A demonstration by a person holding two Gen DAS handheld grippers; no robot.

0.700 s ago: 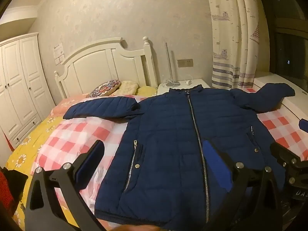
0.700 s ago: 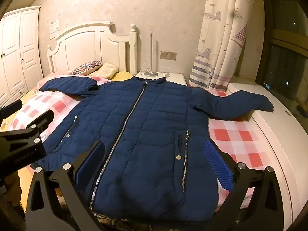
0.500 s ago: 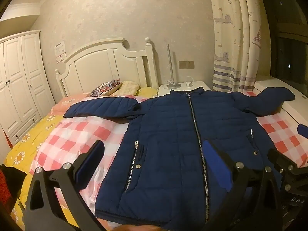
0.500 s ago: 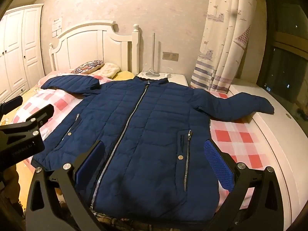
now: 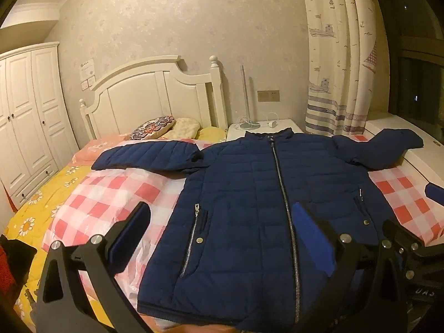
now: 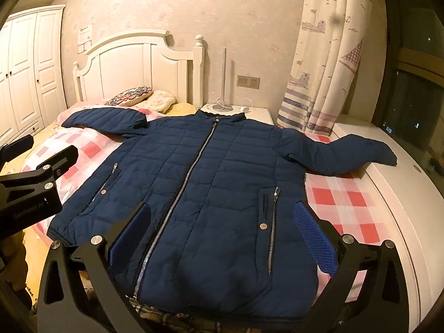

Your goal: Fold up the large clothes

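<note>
Jacket (image 5: 249,208) flat on the bed (image 5: 105,202), front up, zipped, collar toward the headboard (image 5: 149,97) at 12 o'clock, hem nearest the cameras at 6. It lies on a pink-and-white check cover (image 5: 111,194); yellow flowered sheet (image 5: 36,208) shows at 9 in the left view.

Sleeves: both spread out. One runs to 10 o'clock, its end near the pillows (image 5: 166,125). The other runs to 2 o'clock, cuff resting on the white ledge (image 6: 402,194) by the curtain (image 6: 327,63).

Left gripper (image 5: 222,236): fingers fully spread, nothing between the pads, hovering over the hem on the jacket's left-pocket side. One pad over the check cover, the other over the zip area. Not touching fabric as far as I can tell.

Right gripper (image 6: 222,230): fingers wide apart too, holding nothing, above the lower right half of the jacket, one pad near the zip, the other by the right pocket (image 6: 266,205). Contact with fabric: can't tell.

Each gripper shows at the edge of the other's view. Nightstand (image 6: 249,111) with a lamp base at 12, wardrobe (image 5: 25,127) at 9.
</note>
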